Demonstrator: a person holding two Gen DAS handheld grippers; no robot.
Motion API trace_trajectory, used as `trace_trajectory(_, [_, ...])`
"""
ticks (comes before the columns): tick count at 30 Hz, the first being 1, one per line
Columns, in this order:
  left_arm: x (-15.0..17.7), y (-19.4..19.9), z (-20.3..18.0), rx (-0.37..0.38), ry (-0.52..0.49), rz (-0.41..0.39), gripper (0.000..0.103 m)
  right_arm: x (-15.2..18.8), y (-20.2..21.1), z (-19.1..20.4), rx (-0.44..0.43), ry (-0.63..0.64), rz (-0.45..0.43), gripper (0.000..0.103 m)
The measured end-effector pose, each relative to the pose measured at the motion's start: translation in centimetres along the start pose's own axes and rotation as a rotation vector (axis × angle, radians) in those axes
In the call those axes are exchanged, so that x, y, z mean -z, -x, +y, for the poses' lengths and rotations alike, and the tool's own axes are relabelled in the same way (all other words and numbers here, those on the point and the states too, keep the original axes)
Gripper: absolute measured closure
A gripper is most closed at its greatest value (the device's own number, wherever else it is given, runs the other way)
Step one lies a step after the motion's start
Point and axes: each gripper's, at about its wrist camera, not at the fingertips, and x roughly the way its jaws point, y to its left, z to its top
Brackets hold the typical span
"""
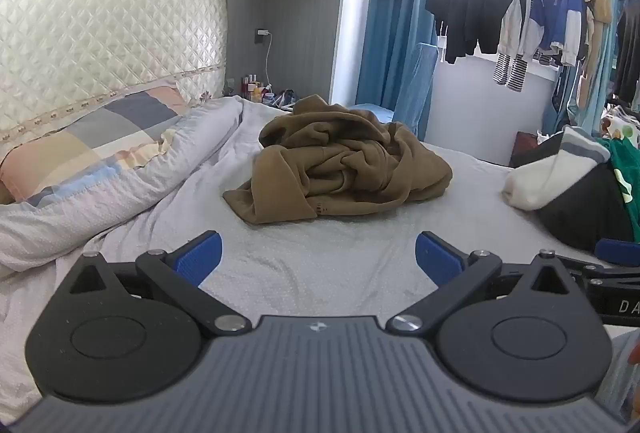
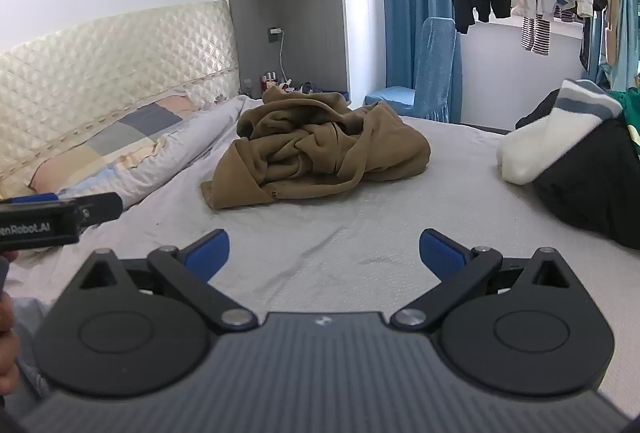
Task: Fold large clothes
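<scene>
The brown garment (image 1: 340,161), soft matte knit, lies crumpled in a rounded, deeply creased heap mid-bed on the pale dotted sheet (image 1: 320,273). The left gripper (image 1: 319,257) and right gripper (image 2: 324,255), with ribbed blue pads, are spread wide, grasping nothing, short of the heap.

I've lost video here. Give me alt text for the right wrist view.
A crumpled brown garment lies in a heap mid-bed on the pale sheet, untouched. The right hand-held gripper is open and empty short of it; the left hand-held gripper pokes in at the left edge. A pile of other clothes sits to the right.
</scene>
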Motion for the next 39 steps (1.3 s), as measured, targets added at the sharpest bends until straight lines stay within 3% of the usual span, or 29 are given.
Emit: trace_trajectory(39, [0.7, -0.9, 0.0, 0.004, 0.009, 0.006, 0.0, 0.3, -0.8, -0.3, 0.011, -0.003, 0.029, 0.0])
